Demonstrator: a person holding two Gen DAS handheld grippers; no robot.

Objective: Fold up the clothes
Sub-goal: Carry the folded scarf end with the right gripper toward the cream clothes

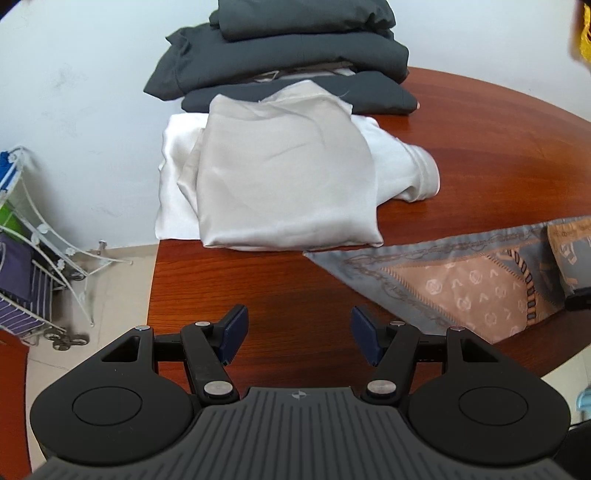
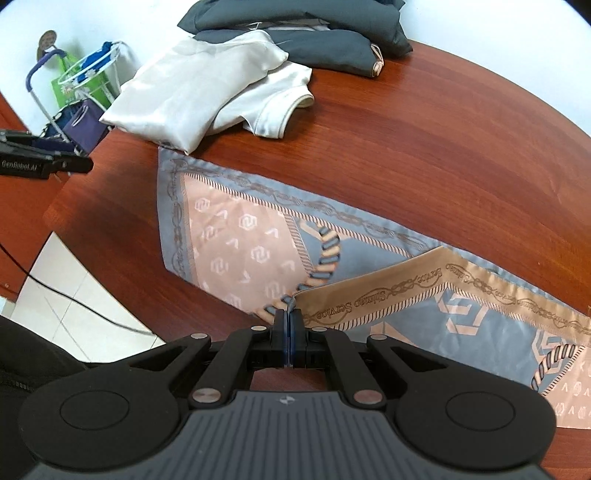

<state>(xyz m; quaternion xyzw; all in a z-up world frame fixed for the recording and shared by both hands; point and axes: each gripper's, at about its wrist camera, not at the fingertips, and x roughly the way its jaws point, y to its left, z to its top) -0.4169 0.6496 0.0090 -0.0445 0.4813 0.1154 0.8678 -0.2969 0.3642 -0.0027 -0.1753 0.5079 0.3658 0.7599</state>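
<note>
two views. left wrist: left gripper (image 1: pixel 299 334) jaws apart, empty, over bare wooden table (image 1: pixel 480 147); patterned scarf (image 1: pixel 461 284) lies to its right, cream folded pile (image 1: pixel 280 184) beyond, white wall, wire rack on tile floor. right wrist: right gripper (image 2: pixel 290 321) pinched on scarf (image 2: pixel 240 236) edge; carry fold over flat, keep edges aligned w/ border.

The left wrist view looks steeply down from above the near edge of the round red-brown wooden worktop (image 1: pixel 461 122), facing the white wall at the top of the frame. The right wrist view sits lower and closer, tilted down over the blue-and-peach patterned silk scarf (image 2: pixel 243 236). Both share that scarf (image 1: pixel 454 284), the folded pale satin garments (image 1: pixel 284 177) (image 2: pixel 192 92) and the dark grey folded stack (image 1: pixel 295 55) (image 2: pixel 314 33) behind.
</note>
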